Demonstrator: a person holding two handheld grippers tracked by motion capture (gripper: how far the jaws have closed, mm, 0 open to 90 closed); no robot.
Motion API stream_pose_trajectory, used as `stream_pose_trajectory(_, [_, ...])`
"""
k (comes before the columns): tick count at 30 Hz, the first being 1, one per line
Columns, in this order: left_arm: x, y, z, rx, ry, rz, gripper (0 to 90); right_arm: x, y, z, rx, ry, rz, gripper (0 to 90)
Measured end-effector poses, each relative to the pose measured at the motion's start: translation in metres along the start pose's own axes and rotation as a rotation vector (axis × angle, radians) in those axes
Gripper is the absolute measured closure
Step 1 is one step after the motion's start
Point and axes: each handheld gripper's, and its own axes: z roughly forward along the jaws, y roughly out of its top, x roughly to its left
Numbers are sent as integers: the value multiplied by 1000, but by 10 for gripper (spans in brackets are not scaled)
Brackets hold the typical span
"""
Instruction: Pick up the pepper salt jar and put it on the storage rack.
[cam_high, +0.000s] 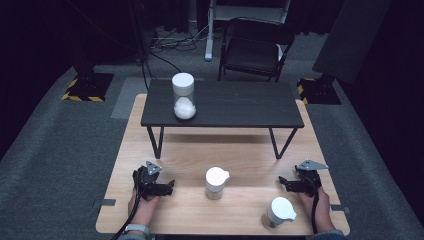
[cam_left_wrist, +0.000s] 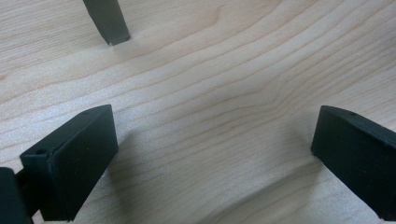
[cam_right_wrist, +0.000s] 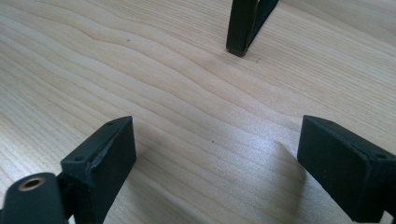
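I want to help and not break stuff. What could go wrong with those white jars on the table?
1. The white lidded jar stands close to the wooden table's near edge, right beside the right gripper; a careless sweep might push it off.
2. The tall jar on the black raised shelf looks narrow and could tip if grabbed high.
3. Both the right gripper and the left gripper are open and face the middle jar; reaching together, they might bump it over.

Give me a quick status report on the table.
Left gripper and right gripper open, empty, resting on wooden table. White jug upright between them, untouched. Nothing in the way.
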Motion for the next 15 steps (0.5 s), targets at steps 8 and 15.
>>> stream_pose_trajectory(8, [-1,0,0,-1,3,-2,2,0,0,0,2,-2,1,104])
stream_pose_trajectory(15, [-1,0,0,-1,3,-2,2,2,2,0,10,-14,-10,67])
